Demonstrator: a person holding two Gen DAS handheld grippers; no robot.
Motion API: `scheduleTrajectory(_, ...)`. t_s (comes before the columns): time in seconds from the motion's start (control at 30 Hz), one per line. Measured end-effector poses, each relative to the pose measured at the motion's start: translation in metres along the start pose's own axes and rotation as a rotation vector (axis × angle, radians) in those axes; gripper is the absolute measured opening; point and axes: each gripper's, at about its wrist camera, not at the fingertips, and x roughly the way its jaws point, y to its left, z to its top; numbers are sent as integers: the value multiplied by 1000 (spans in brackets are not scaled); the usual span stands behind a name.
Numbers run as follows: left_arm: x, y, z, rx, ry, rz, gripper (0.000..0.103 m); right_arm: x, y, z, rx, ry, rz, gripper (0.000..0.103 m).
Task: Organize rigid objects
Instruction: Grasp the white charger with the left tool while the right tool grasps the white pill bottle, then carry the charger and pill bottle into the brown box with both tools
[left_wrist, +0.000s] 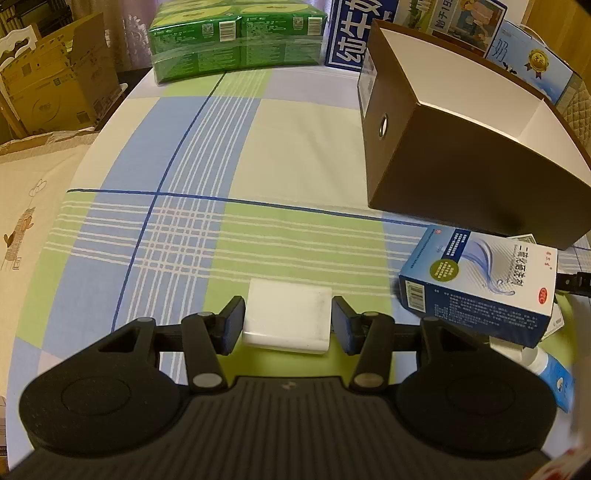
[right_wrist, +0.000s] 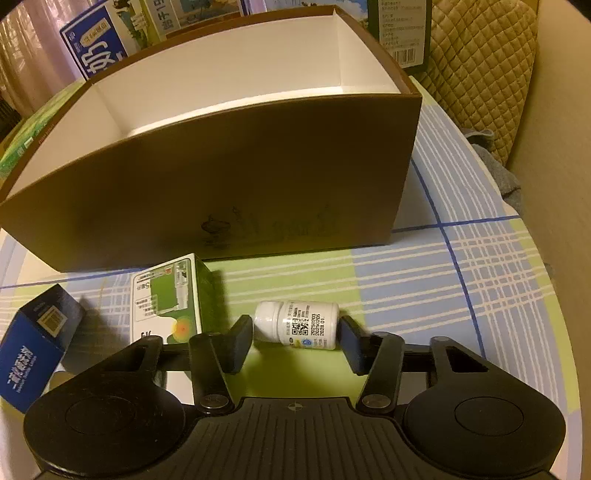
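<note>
In the left wrist view a flat white block (left_wrist: 287, 320) lies on the checked cloth between the pads of my left gripper (left_wrist: 288, 325); the pads stand at its two sides, and contact is unclear. In the right wrist view a white pill bottle (right_wrist: 297, 324) lies on its side between the pads of my right gripper (right_wrist: 295, 338), with small gaps on both sides. A brown open box (right_wrist: 221, 192) with a white inside stands just behind it; it also shows in the left wrist view (left_wrist: 461, 147).
A blue and white medicine box (left_wrist: 480, 284) and a small blue packet (left_wrist: 554, 376) lie right of the left gripper. A green and white box (right_wrist: 173, 299) and a dark blue box (right_wrist: 33, 350) lie left of the right gripper. Green cartons (left_wrist: 236, 40) stand at the table's back.
</note>
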Motion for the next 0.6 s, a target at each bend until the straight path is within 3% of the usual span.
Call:
scheduleTrajectory(0.3, -4, 0, 4, 5, -14, 0, 46, -6, 5, 2, -48, -16, 1, 43)
scheduleTrajectory(0.6, -28, -7, 17, 14, -69, -21, 46, -40, -1, 1, -72, -51, 59, 43)
